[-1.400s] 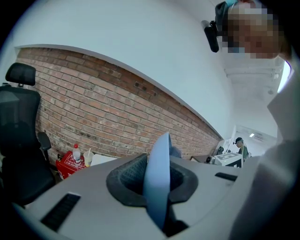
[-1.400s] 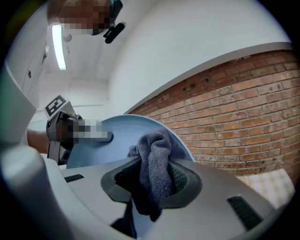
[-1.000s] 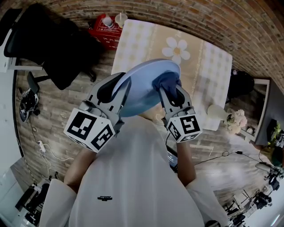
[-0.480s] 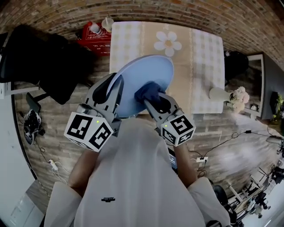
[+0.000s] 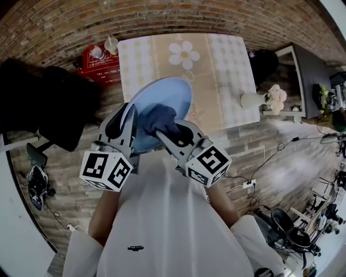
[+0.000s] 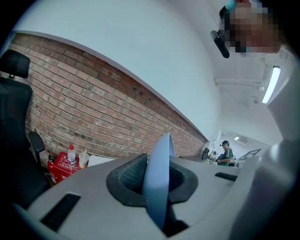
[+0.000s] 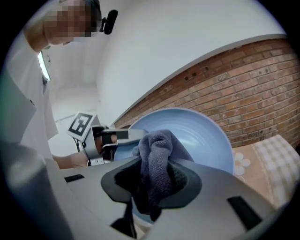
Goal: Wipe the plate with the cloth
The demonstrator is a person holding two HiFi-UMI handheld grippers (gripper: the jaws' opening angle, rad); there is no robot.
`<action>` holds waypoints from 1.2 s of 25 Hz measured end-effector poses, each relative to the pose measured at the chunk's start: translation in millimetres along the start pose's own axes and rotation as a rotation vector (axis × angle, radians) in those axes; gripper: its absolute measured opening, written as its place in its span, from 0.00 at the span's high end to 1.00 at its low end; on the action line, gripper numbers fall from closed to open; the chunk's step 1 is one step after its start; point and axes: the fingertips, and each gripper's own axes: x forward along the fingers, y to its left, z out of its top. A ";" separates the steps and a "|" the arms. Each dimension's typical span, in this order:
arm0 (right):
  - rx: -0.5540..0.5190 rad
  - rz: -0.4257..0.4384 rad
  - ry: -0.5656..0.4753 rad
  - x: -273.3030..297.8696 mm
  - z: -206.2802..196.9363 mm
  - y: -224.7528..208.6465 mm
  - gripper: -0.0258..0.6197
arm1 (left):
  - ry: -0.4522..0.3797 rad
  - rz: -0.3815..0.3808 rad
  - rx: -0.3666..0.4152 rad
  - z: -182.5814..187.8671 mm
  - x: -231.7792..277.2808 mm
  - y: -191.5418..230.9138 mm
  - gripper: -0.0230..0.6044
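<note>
place: lab/office-type rm w/ a staged dining corner | walls: bare brick wall (image 5: pixel 162 16) | floor: wood planks (image 5: pixel 286 173), cables (image 5: pixel 268 157) + socket strip (image 5: pixel 248 184) loose on it | furn: table (image 5: pixel 230 70) w/ checked daisy cloth, flower vase (image 5: pixel 253 99), black office chair (image 5: pixel 54 103) | gear: equip stands (image 5: pixel 323 212) bottom rt | bkgd: person (image 6: pixel 226 152) seated far end, ceiling strip light (image 6: pixel 271 84)

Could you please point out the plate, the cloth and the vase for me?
plate (image 5: pixel 168 93): head view, bare blue inner face.
cloth (image 7: pixel 157 158): right gripper view, fold between the jaws.
vase (image 5: pixel 251 99): head view, white body.
</note>
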 end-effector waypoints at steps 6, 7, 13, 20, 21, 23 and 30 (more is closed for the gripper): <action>-0.036 -0.185 -0.219 -30.7 53.1 -14.2 0.78 | 0.009 -0.023 0.063 -3.4 -12.3 7.4 0.89; -0.035 -0.222 -0.261 -37.6 59.1 -18.4 0.78 | 0.008 -0.031 0.067 -4.3 -13.7 7.9 0.89; 0.041 -0.417 -0.405 -62.7 59.2 -41.1 0.78 | 0.027 -0.018 0.049 -8.8 -22.5 27.6 0.89; 0.058 -0.561 -0.369 -84.7 30.4 -55.0 0.78 | 0.035 -0.085 0.061 -6.9 -1.8 13.2 0.89; 0.065 -0.563 -0.368 -82.3 27.2 -57.4 0.78 | 0.037 -0.096 0.063 -7.6 3.1 12.5 0.89; 0.080 -0.567 -0.365 -76.6 21.9 -62.9 0.78 | 0.041 -0.116 0.067 -9.0 13.5 10.6 0.89; 0.143 -0.582 -0.341 -73.0 7.2 -57.6 0.78 | 0.072 -0.160 0.102 -8.0 7.9 -4.2 0.89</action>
